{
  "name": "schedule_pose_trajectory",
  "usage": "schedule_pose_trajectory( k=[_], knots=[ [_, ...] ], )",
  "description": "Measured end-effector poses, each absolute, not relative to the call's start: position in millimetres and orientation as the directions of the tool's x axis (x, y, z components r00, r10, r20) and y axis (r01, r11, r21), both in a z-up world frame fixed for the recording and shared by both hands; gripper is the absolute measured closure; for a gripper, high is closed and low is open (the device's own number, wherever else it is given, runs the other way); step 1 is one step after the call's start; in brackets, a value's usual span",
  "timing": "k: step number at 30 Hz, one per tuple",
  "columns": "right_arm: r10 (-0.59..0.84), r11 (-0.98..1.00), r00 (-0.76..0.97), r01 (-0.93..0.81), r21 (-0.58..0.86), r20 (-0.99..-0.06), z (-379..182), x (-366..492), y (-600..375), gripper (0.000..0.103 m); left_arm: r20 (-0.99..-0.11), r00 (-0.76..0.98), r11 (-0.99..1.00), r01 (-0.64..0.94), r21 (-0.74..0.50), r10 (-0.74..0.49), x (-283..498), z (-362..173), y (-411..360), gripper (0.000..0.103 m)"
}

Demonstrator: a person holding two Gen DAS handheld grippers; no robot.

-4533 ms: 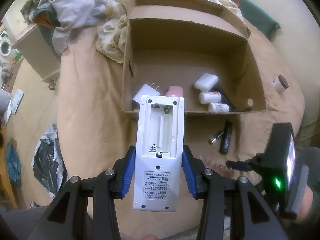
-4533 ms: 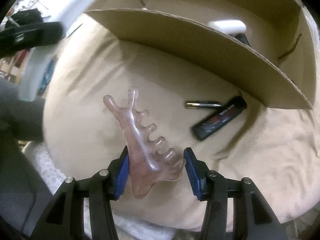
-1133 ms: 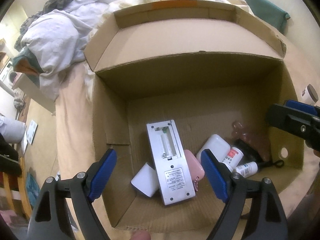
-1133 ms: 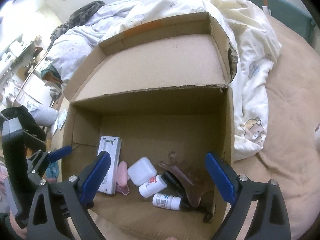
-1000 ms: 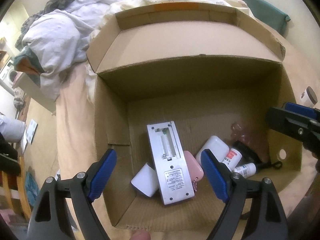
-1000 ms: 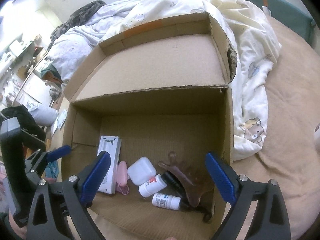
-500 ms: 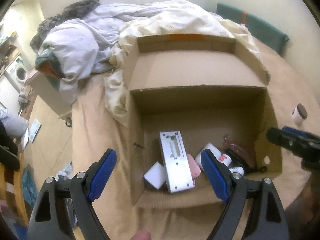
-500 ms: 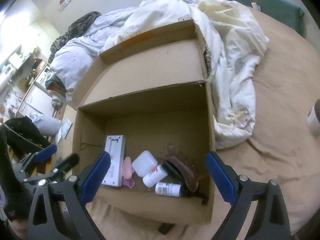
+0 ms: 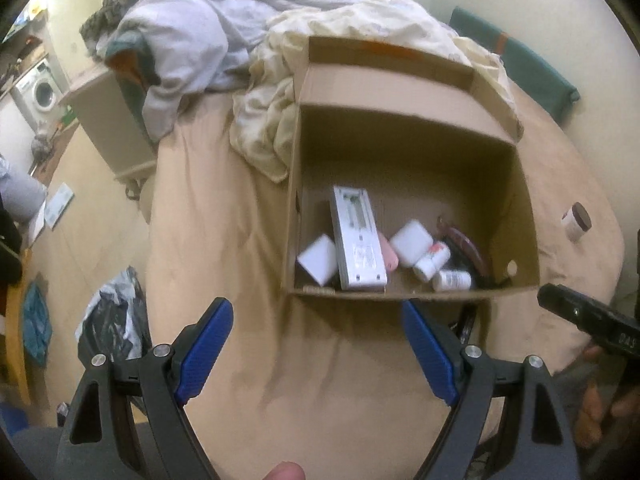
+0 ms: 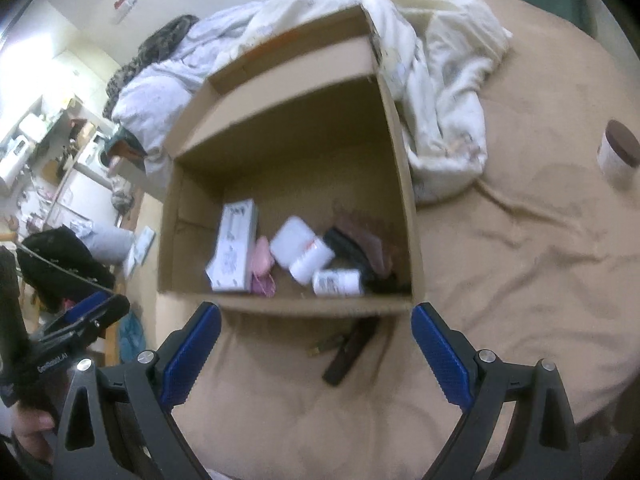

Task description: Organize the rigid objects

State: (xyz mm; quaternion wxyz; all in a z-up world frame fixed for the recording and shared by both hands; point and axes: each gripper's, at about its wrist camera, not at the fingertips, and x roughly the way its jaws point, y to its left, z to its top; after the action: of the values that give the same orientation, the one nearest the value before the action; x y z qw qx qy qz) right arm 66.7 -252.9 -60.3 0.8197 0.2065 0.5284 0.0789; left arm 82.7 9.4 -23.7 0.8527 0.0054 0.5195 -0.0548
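Note:
An open cardboard box (image 9: 292,200) (image 10: 404,200) stands on the beige bed. It holds a white remote (image 9: 356,240) (image 10: 234,248) lying back-up, a white charger block (image 9: 318,260), a pink item (image 9: 388,256), a white case (image 10: 292,240), two small white bottles (image 10: 336,282) and a brownish comb (image 10: 368,244). On the cover in front of the box lie a black stick (image 10: 350,352) and a small metal tube (image 10: 326,344). My left gripper (image 9: 314,308) and my right gripper (image 10: 316,312) hover short of the box's near wall, both open and holding nothing.
A brown-lidded jar (image 10: 618,152) (image 9: 576,222) stands on the bed to the right of the box. Crumpled bedding (image 9: 192,48) is heaped behind and beside the box. To the left, off the bed, are a pale cabinet (image 9: 108,120) and a black plastic bag (image 9: 112,320) on the floor.
Both grippers have drawn back from over the box, which now looks smaller and farther off. The black stick and metal tube have come into the right wrist view. Both jaws stay wide.

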Motion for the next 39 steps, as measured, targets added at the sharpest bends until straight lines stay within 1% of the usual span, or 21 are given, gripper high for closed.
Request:
schedule_pose_trajectory(
  k=[4, 5, 8, 10, 12, 14, 16, 24, 29, 30, 32, 35, 36, 39],
  knots=[
    [0.325, 0.923, 0.373, 0.076, 0.378, -0.869, -75, 62, -250, 0.001, -0.899, 0.427, 0.995, 0.040, -0.090, -0.098, 82, -31, 16, 0.018],
    [0.332, 0.925, 0.347, 0.062, 0.375, -0.877, -80, 62, -247, 0.001, -0.893, 0.436, 0.994, 0.034, -0.108, -0.112, 81, -29, 17, 0.018],
    [0.333, 0.938, 0.263, 0.006, 0.346, -0.906, -93, 62, -235, 0.001, -0.885, 0.450, 0.993, 0.041, -0.109, -0.115, 81, -24, 16, 0.018],
    [0.297, 0.955, 0.192, -0.090, 0.284, -0.936, -102, 65, -217, 0.001, -0.883, 0.451, 0.991, 0.038, -0.125, -0.128, 83, -23, 17, 0.018],
    [0.212, 0.955, 0.139, -0.240, 0.174, -0.967, -112, 68, -194, 0.001, -0.886, 0.443, 0.990, 0.039, -0.137, -0.140, 84, -23, 16, 0.018],
    [0.143, 0.929, 0.086, -0.354, 0.104, -0.986, -128, 70, -179, 0.001, -0.887, 0.436, 0.988, 0.044, -0.145, -0.150, 85, -23, 15, 0.018],
    [0.083, 0.912, 0.070, -0.408, 0.047, -0.994, -143, 76, -173, 0.001, -0.887, 0.435, 0.988, 0.053, -0.148, -0.156, 85, -23, 13, 0.018],
    [0.004, 0.825, 0.082, -0.564, -0.043, -0.997, -178, 85, -152, 0.002, -0.884, 0.431, 0.983, 0.061, -0.172, -0.181, 87, -19, 12, 0.018],
    [0.043, 0.831, 0.062, -0.556, 0.001, -0.997, -186, 89, -160, 0.001, -0.889, 0.415, 0.981, 0.062, -0.182, -0.192, 89, -22, 9, 0.018],
    [0.050, 0.831, 0.063, -0.556, 0.007, -0.997, -186, 88, -160, 0.003, -0.890, 0.412, 0.981, 0.064, -0.183, -0.193, 90, -23, 8, 0.018],
    [0.068, 0.830, 0.059, -0.558, 0.024, -0.996, -187, 86, -162, 0.009, -0.891, 0.410, 0.981, 0.067, -0.182, -0.194, 91, -23, 6, 0.018],
    [0.088, 0.838, 0.055, -0.543, 0.044, -0.995, -183, 87, -167, 0.028, -0.893, 0.410, 0.982, 0.069, -0.175, -0.188, 93, -24, 4, 0.018],
    [0.096, 0.845, 0.051, -0.532, 0.054, -0.994, -181, 87, -171, 0.031, -0.894, 0.408, 0.983, 0.068, -0.172, -0.185, 93, -25, 4, 0.018],
    [0.101, 0.841, 0.053, -0.537, 0.057, -0.994, -176, 82, -174, 0.031, -0.898, 0.403, 0.984, 0.061, -0.167, -0.177, 94, -28, 5, 0.018]
  ],
)
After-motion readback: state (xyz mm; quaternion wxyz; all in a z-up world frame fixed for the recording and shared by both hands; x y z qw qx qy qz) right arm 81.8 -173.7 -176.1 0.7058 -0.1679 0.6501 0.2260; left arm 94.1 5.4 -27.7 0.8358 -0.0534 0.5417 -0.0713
